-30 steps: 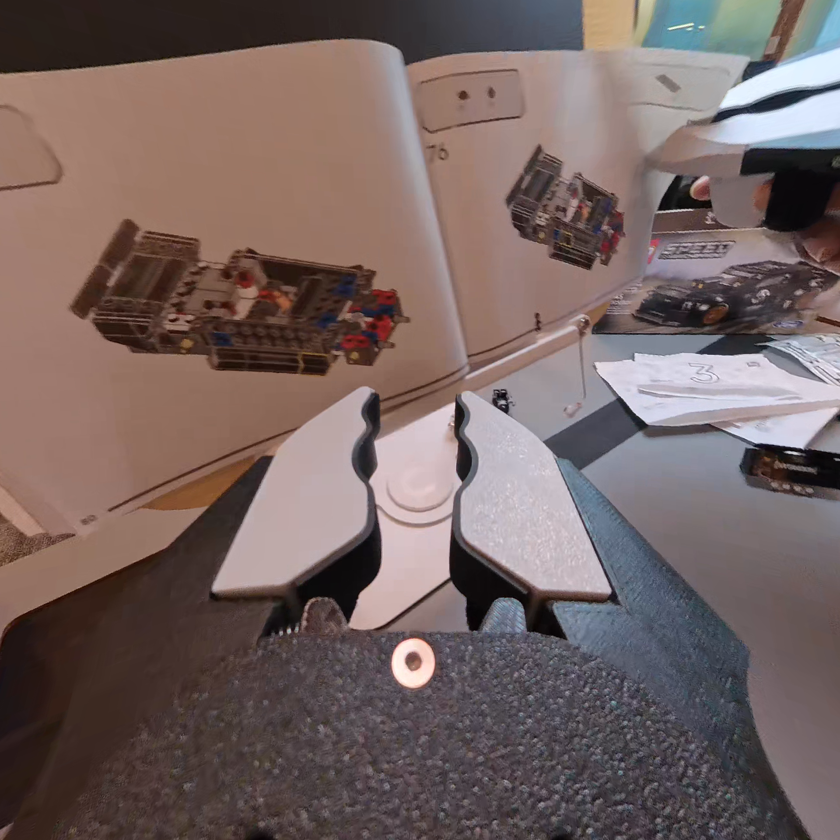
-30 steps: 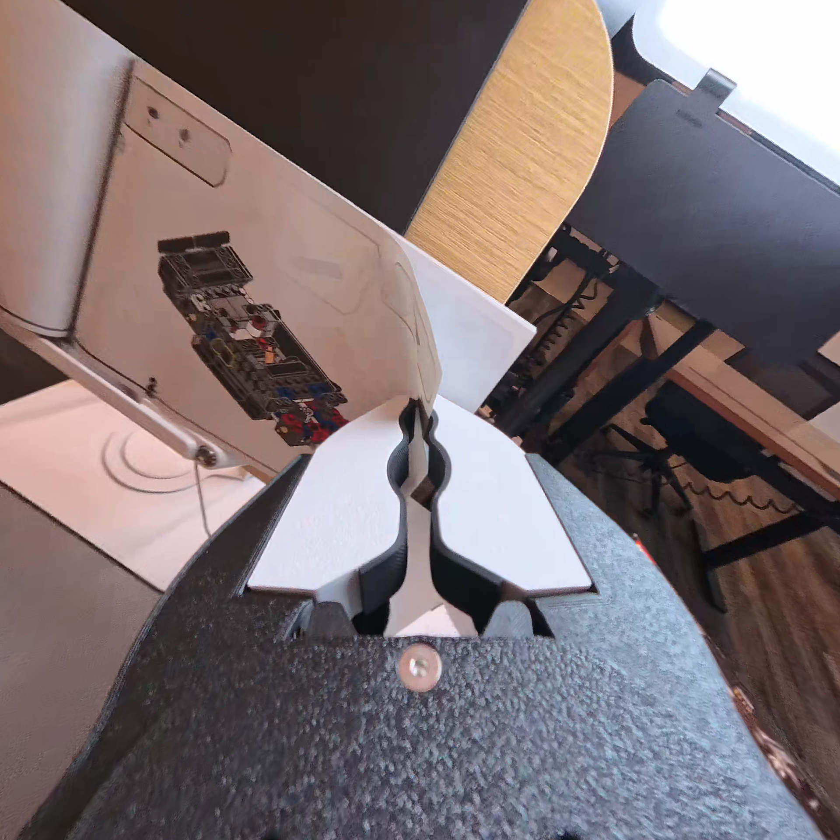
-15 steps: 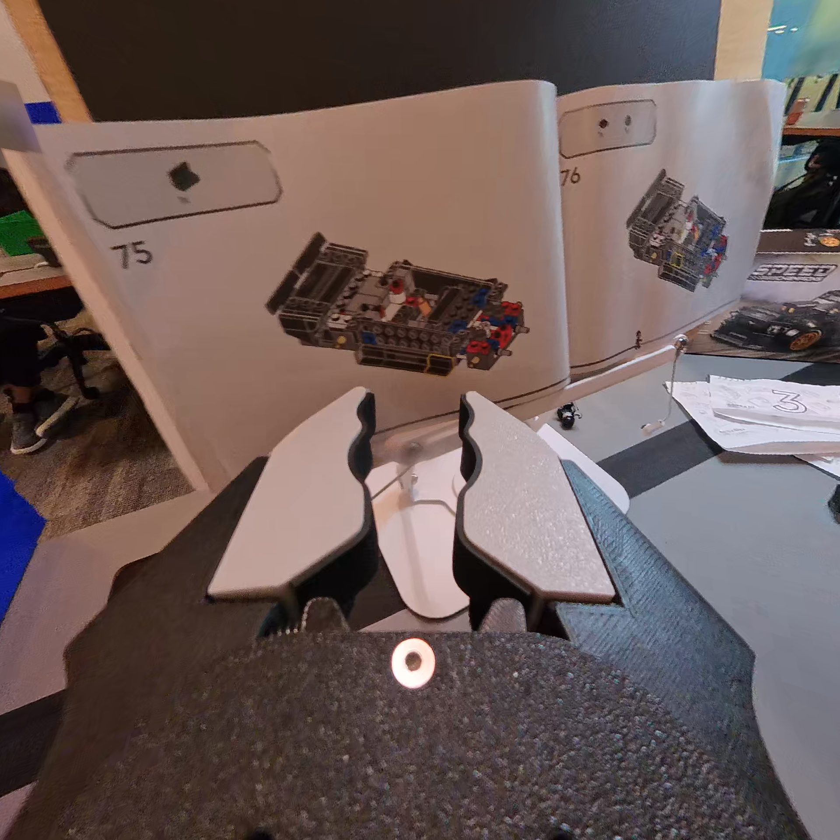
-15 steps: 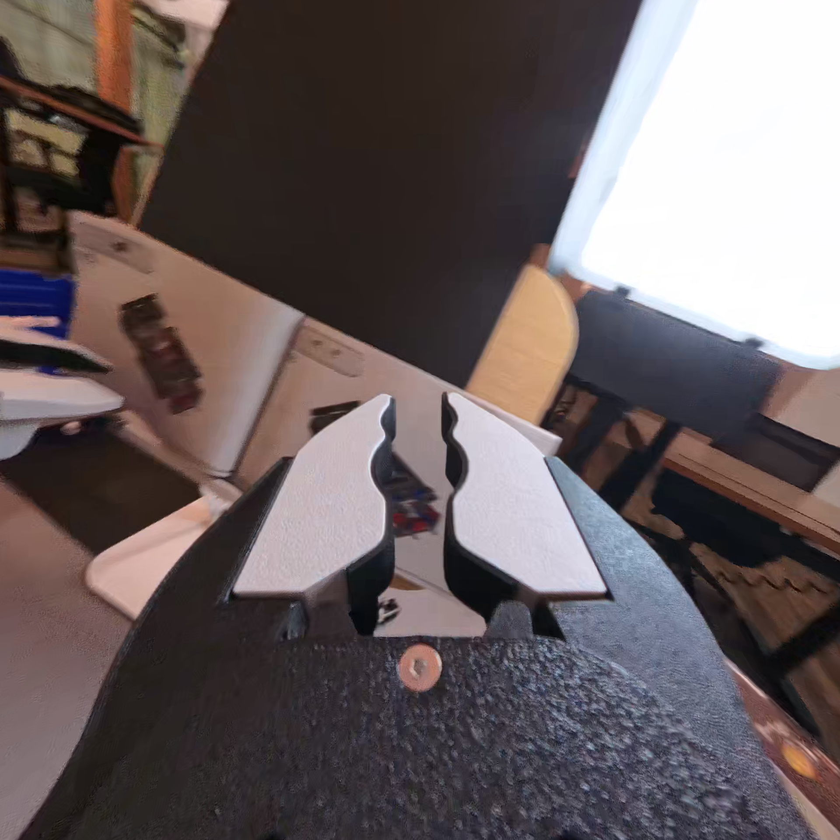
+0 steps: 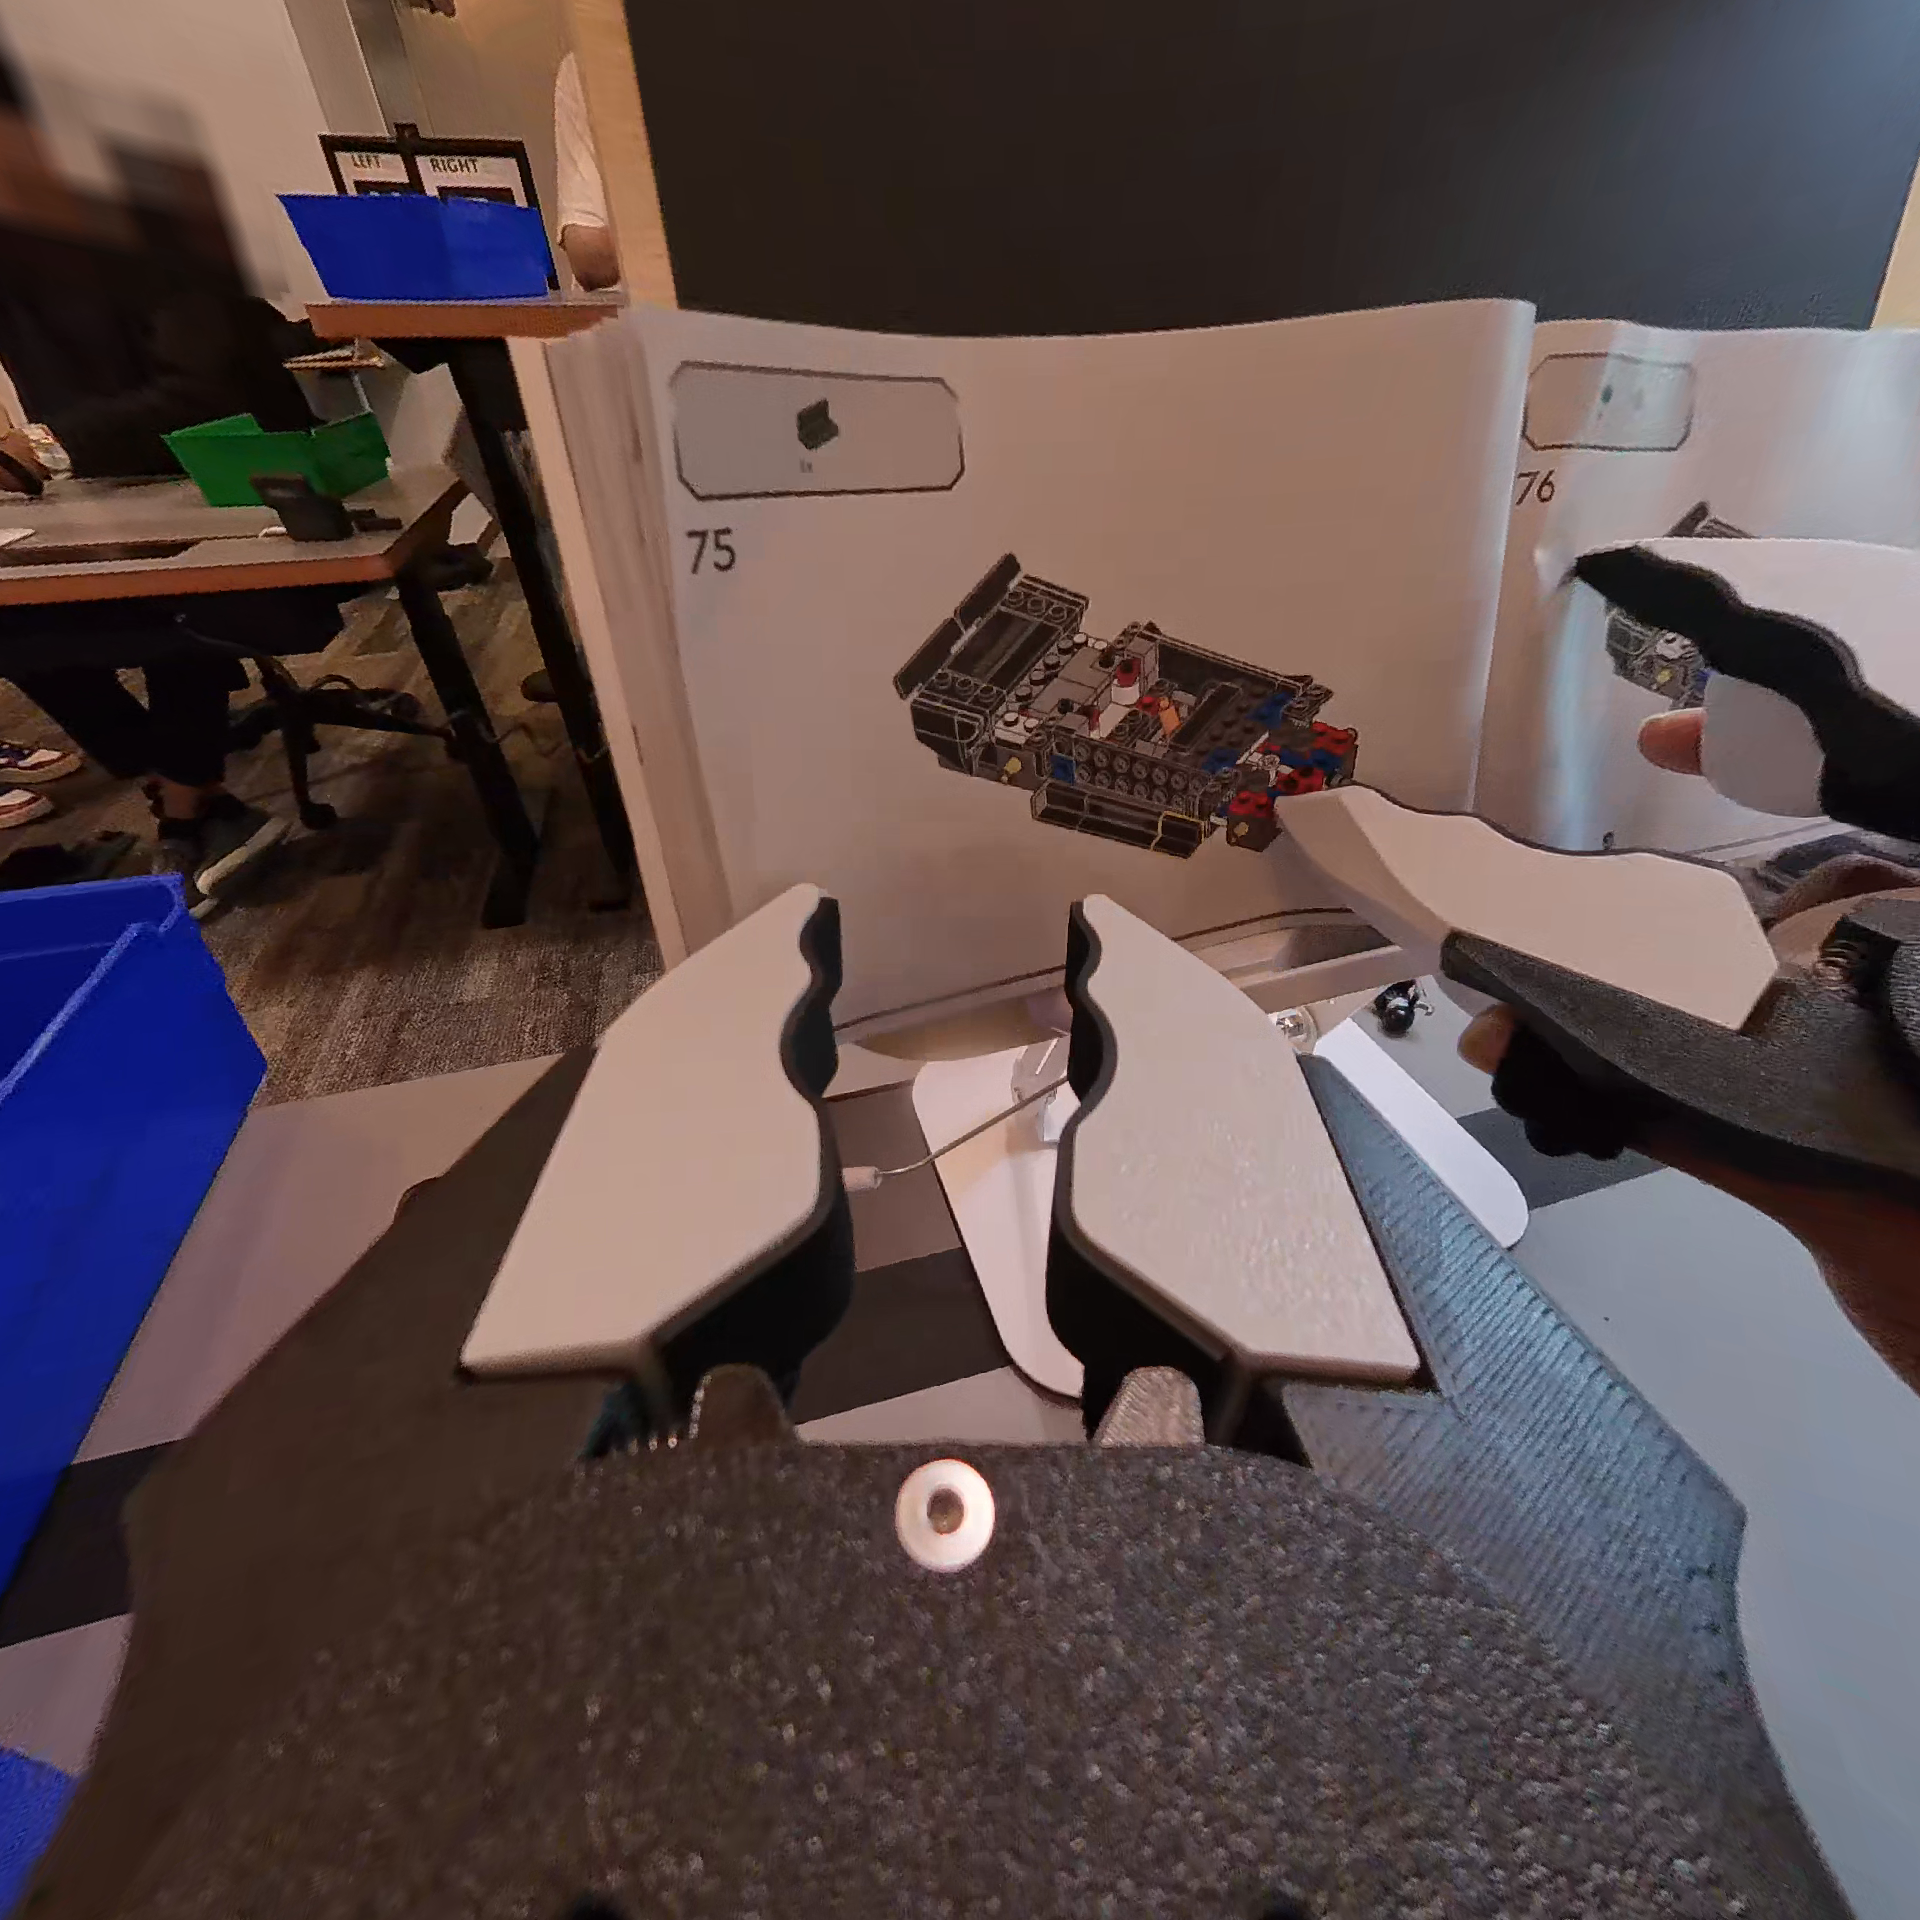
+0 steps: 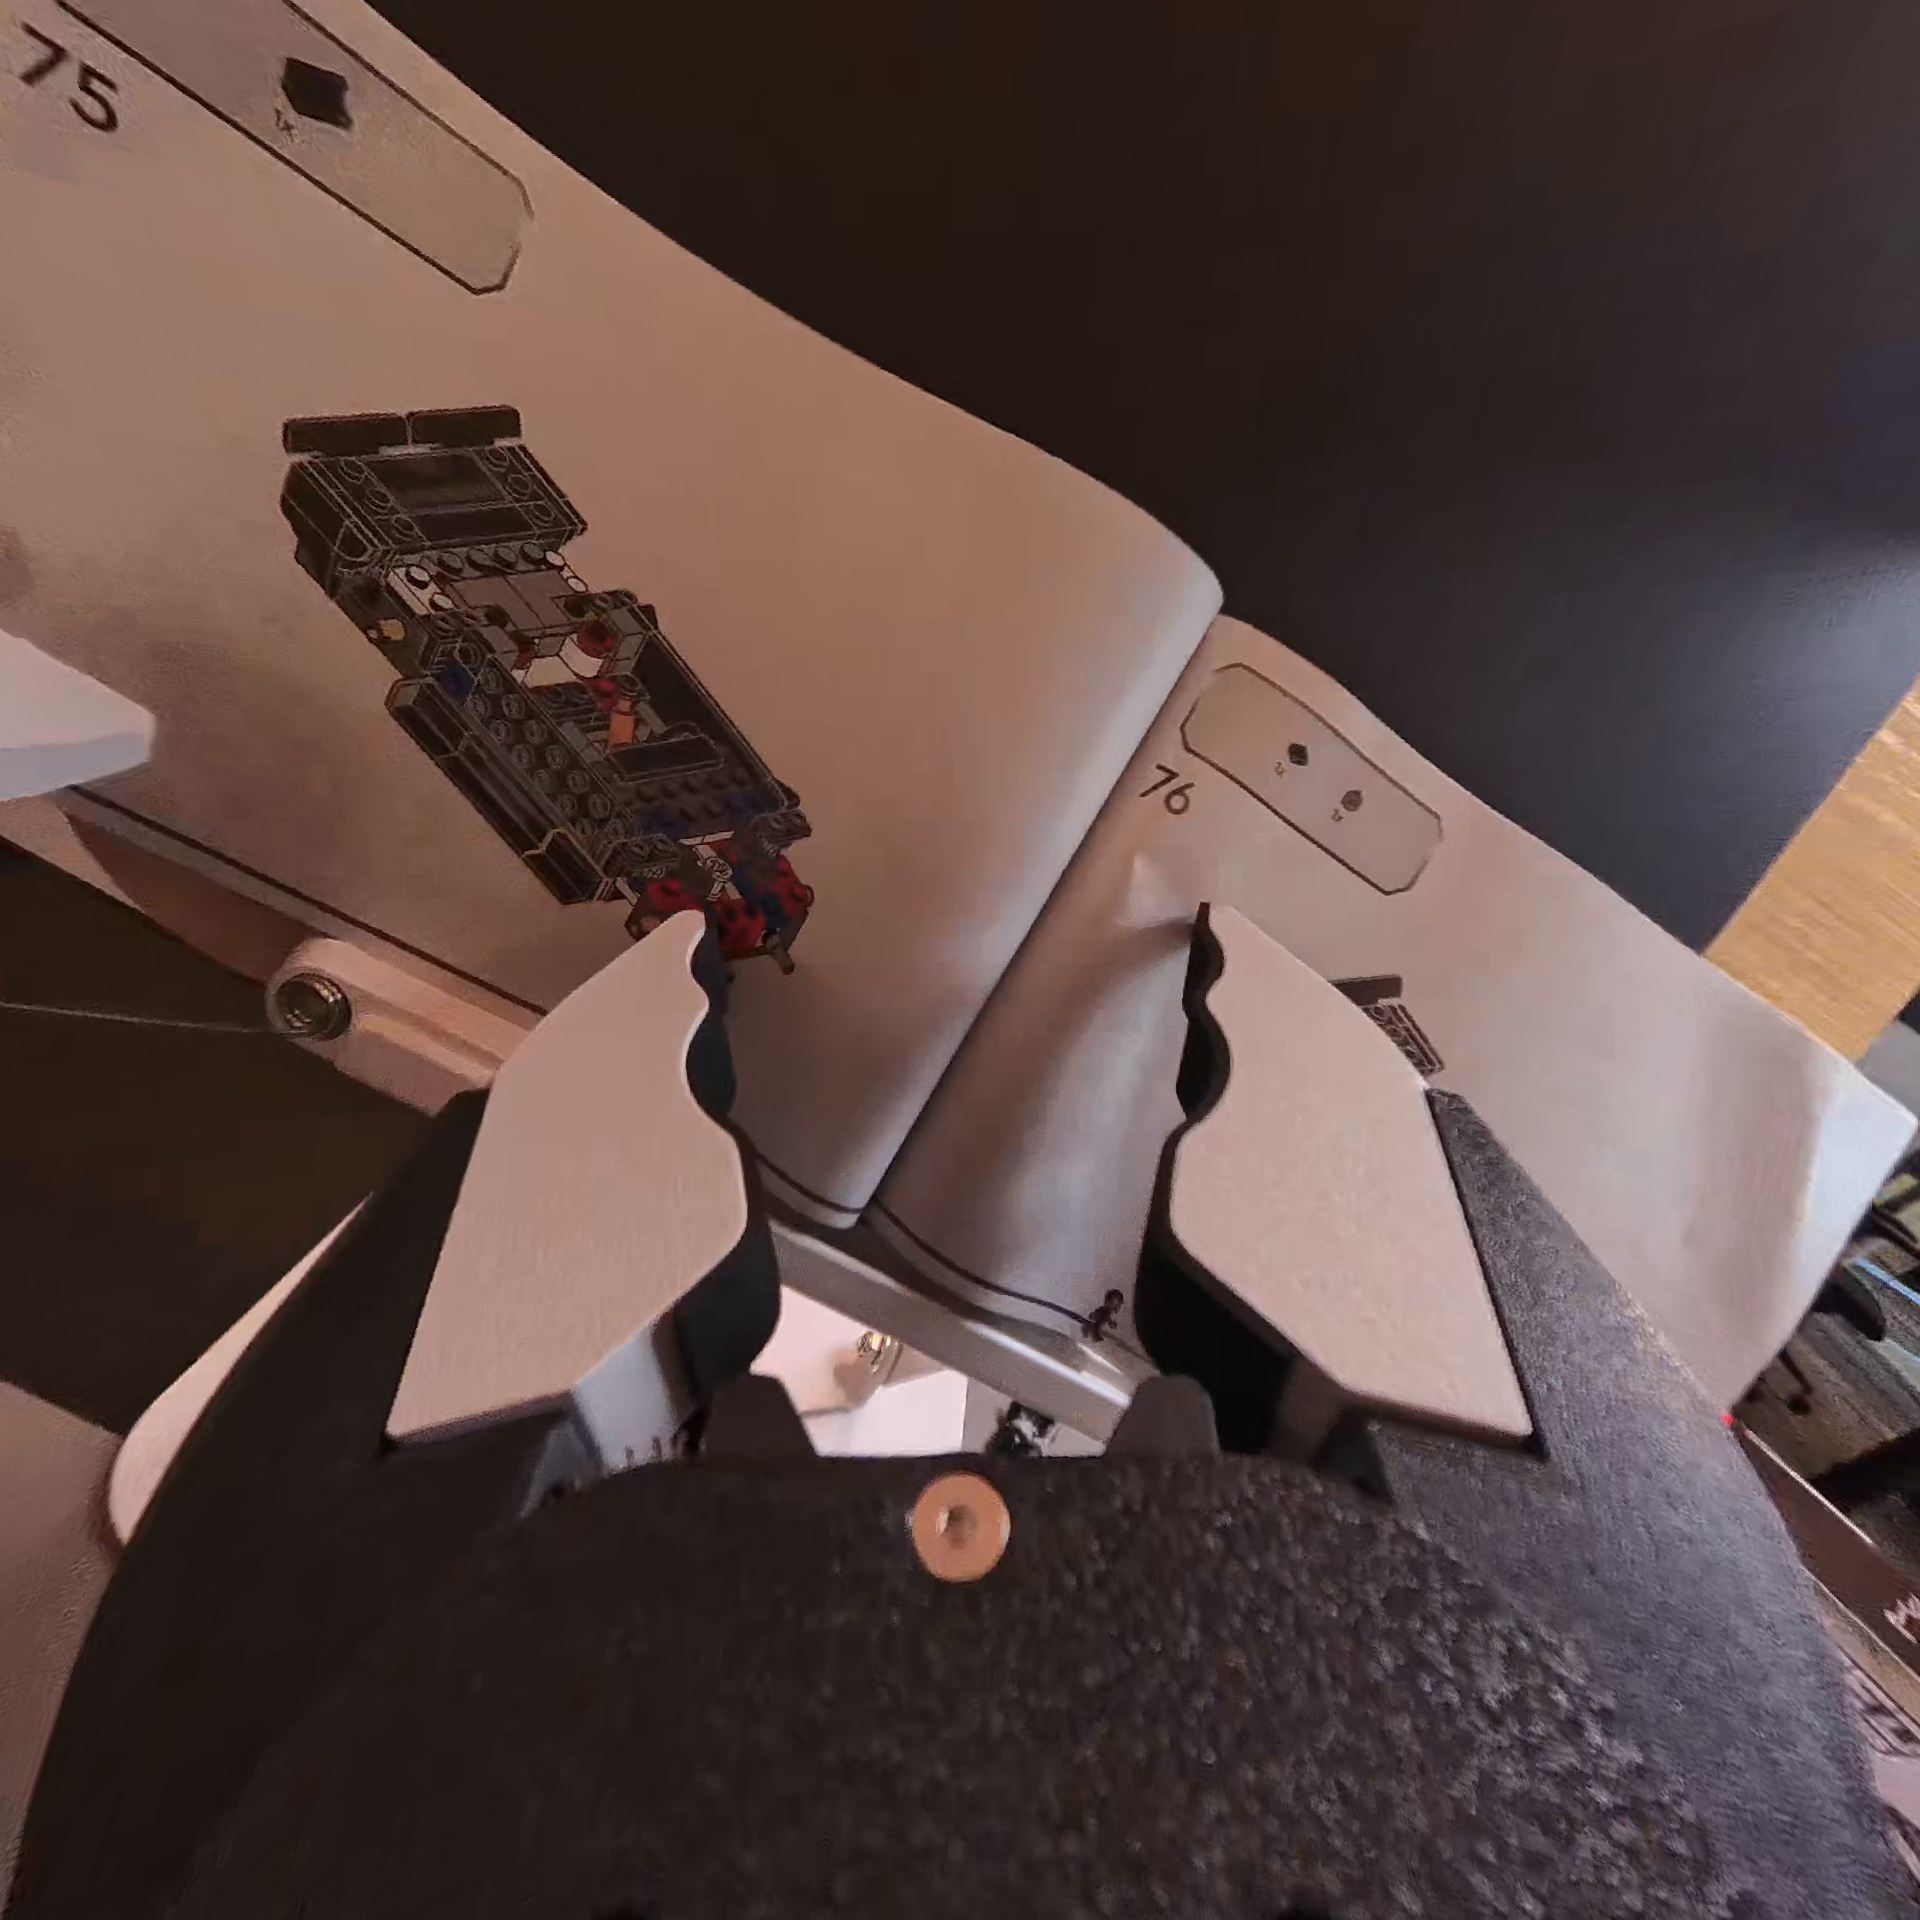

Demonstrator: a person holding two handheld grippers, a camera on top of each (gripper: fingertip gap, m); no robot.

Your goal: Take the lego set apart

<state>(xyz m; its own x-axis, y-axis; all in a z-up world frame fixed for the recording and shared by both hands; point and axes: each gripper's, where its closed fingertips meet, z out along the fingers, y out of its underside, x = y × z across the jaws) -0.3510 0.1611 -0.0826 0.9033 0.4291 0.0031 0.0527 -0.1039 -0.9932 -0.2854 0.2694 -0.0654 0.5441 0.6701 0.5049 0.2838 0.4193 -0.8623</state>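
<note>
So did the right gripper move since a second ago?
Yes. The right gripper was shut on the booklet's right page edge; now it is open and has shifted left, facing the fold between the two pages.

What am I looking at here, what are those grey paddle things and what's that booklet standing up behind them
Those paddles are the two fingers of a hand-held gripper; a person holds one in each hand. Each picture comes from a camera on a gripper, looking forward along its fingers.

In the left wrist view, the left gripper is open and holds nothing. The right gripper reaches in from the right, with the person's fingers showing beside it.

In the right wrist view, the right gripper is wide open, empty, and close to the booklet's fold.

The instruction booklet stands open on a white stand on the grey table, showing drawings of a part-built car. A blue bin sits at the left. No built model is in view.
</note>
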